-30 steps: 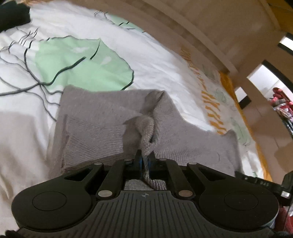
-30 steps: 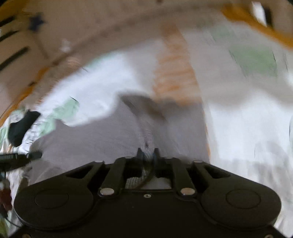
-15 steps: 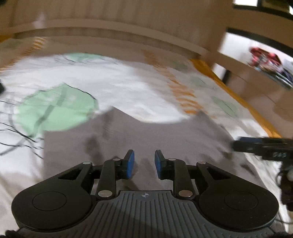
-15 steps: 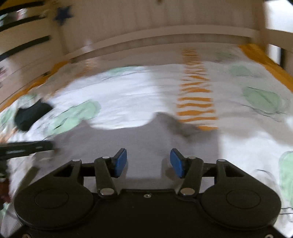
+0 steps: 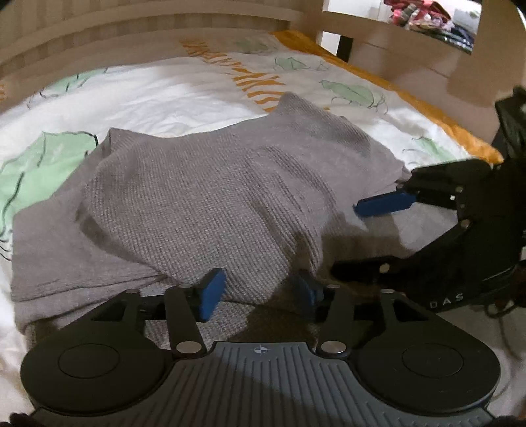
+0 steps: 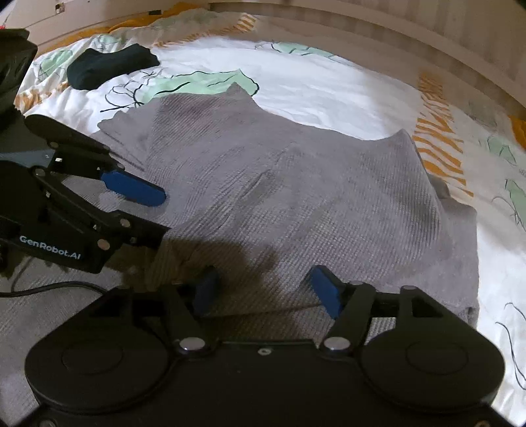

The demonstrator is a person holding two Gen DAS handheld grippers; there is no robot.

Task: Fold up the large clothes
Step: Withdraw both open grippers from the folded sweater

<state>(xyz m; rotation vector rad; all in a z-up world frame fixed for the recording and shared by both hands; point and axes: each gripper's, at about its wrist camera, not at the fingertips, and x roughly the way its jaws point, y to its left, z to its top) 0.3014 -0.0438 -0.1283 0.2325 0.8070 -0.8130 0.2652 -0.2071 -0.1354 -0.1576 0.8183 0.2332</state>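
A grey knitted sweater [image 5: 210,197] lies on the bed, its near part folded over itself with two corners peaked up. My left gripper [image 5: 259,294] hovers at the sweater's near edge with its jaws opening; a bulge of the fold lies between the blue pads [image 5: 212,294], which do not press on it. My right gripper [image 6: 265,289] stands beside it over the same sweater [image 6: 296,197], jaws also opening, cloth lying loose below them. Each wrist view shows the other tool: the right gripper [image 5: 358,236] and the left gripper [image 6: 157,213].
The bedsheet [image 5: 164,95] is white with green leaves and orange stripes. A dark folded garment [image 6: 111,67] lies at the far left. A wooden bed rail [image 5: 148,19] runs behind. A cable [image 6: 49,289] trails from the left tool.
Both grippers were shut on a pinch of grey fabric; they have let it go and opened. Both rolled level and drew back, and the folded part now rests on the sweater.
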